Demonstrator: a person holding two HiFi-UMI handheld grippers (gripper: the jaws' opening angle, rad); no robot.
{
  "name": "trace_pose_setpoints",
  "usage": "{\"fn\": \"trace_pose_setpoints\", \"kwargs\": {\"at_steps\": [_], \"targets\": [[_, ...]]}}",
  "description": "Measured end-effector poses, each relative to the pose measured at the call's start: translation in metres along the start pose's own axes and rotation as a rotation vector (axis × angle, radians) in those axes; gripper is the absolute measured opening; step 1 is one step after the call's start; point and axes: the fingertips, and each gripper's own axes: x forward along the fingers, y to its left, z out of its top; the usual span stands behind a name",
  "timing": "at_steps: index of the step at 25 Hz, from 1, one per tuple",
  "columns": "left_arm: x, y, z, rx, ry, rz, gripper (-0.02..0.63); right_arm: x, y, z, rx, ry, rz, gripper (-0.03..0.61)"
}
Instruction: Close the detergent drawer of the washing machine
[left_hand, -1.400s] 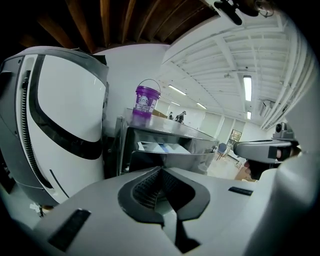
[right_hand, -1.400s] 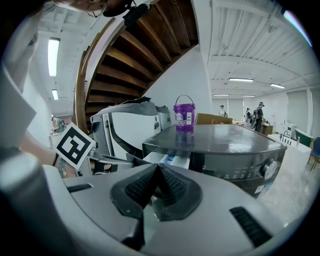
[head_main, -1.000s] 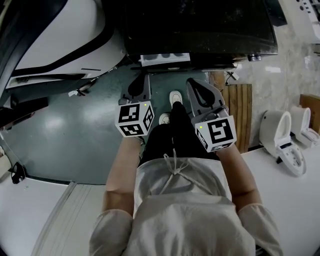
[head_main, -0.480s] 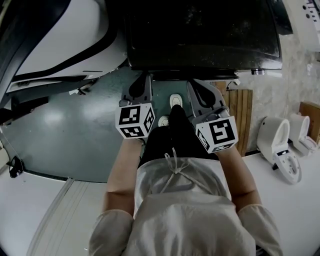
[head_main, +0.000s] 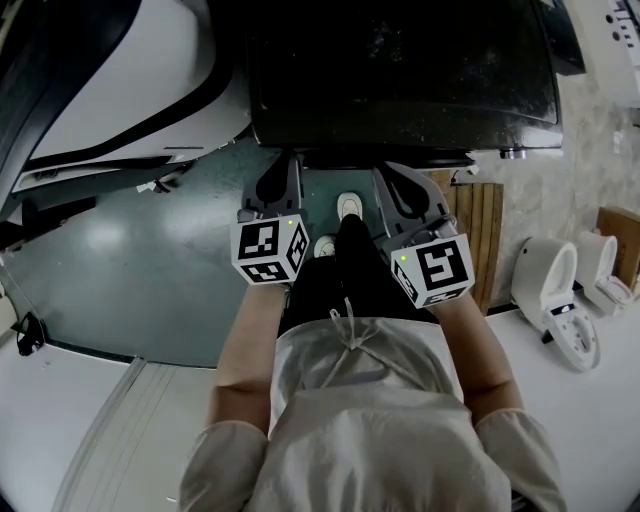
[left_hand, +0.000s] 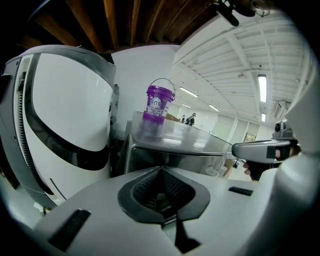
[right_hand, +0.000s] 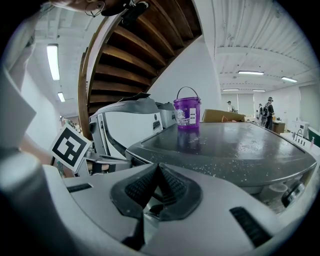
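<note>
Right in front of the person stands the washing machine (head_main: 400, 70), its dark, speckled top filling the upper part of the head view. Its front face is tucked under the overhang of that top, so the detergent drawer cannot be made out from above, and neither gripper view shows it. To the left of the machine sits a big white appliance (head_main: 130, 80) with a curved black band. The grey-green floor (head_main: 130, 260) spreads out below it. Off to the right, beyond a slatted wooden panel (head_main: 482, 220), two white toilets (head_main: 545, 290) stand side by side.

The person holds both tools level at the machine's front edge, side by side. The left gripper (head_main: 280, 165) points at the edge with its tips together, and its own view (left_hand: 160, 172) shows the ribbed pads meeting at a point with nothing caught in them. The right gripper (head_main: 395, 172) is held the same way, and its own view (right_hand: 159, 167) shows the jaws pressed together on nothing.

A purple bucket (right_hand: 186, 114) with a thin handle stands upright on the machine's top, well back from both grippers. Between the two tools a white shoe (head_main: 350, 203) shows on the floor.
</note>
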Motion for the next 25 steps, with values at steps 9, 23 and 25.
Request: {"fn": "trace_pose_setpoints", "kwargs": {"at_steps": [9, 23, 25], "targets": [[0.003, 0.001, 0.001, -0.016, 0.0, 0.004, 0.018, -0.002, 0.002, 0.002, -0.006, -0.005, -0.001, 0.005], [-0.066, -0.026, 0.053, 0.057, -0.076, -0.123, 0.018, -0.05, 0.027, 0.037, -0.047, -0.064, -0.009, 0.005], [-0.084, -0.03, 0.072, 0.089, -0.109, -0.128, 0.018, -0.061, 0.033, 0.046, -0.05, -0.084, -0.017, 0.005]]}}
